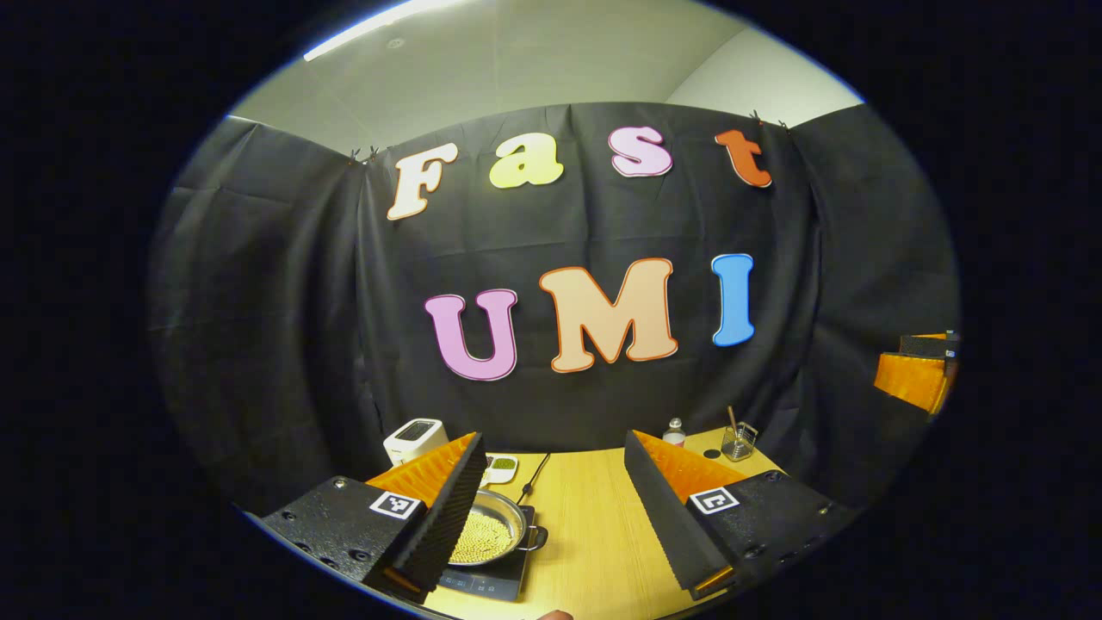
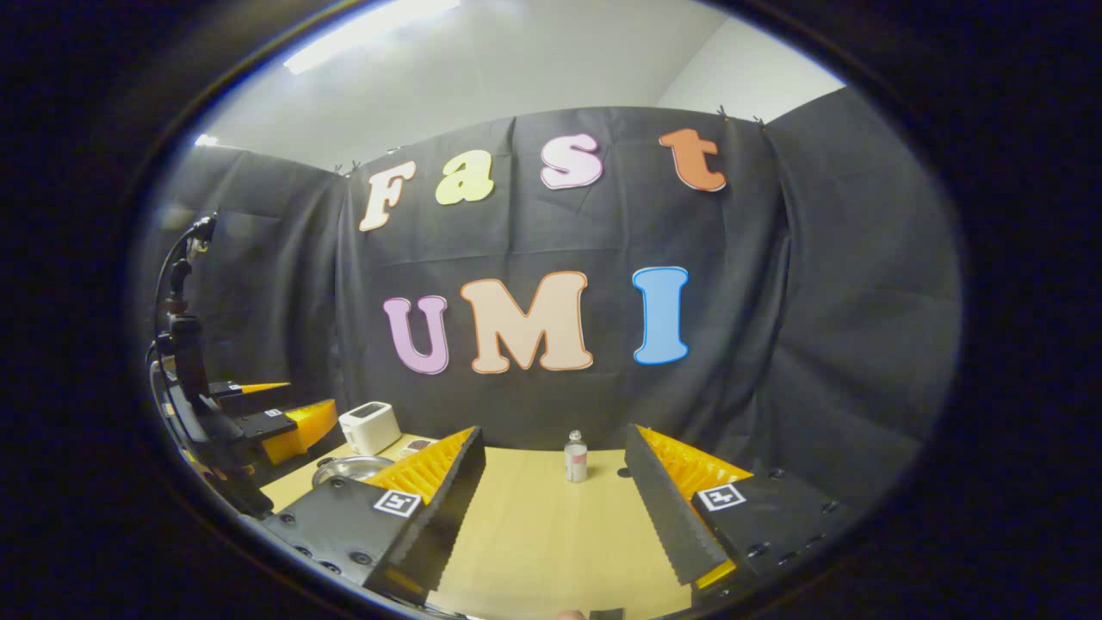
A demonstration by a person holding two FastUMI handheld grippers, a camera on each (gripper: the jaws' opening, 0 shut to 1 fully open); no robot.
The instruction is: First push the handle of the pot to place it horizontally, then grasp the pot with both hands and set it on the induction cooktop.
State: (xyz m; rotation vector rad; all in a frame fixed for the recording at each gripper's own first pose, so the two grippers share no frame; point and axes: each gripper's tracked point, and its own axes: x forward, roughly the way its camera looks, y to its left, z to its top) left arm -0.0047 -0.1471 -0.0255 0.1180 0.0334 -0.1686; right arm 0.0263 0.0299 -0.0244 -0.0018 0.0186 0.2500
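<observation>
A: So, how far along?

B: Seemingly done — the pot (image 1: 487, 536), full of small pale beads, sits on the induction cooktop (image 1: 491, 579) at the bench's (image 1: 594, 534) left; its side handle (image 1: 537, 540) looks level, though it is small here.

A: And the fingers?

B: Left gripper (image 1: 551, 508) and right gripper (image 2: 555, 508) both spread, grasping nothing, raised clear; a toaster (image 1: 414, 440), bottle (image 2: 575, 458) and glass (image 1: 739, 443) stand behind — nothing obstructs.

Left gripper (image 1: 551, 517): raised, jaws spread wide, nothing between the fingers, lower centre of the left gripper view. Right gripper (image 2: 555, 517): same pose, fingers wide apart and empty, lower centre of the right gripper view. The left gripper also appears at that view's left edge.
</observation>
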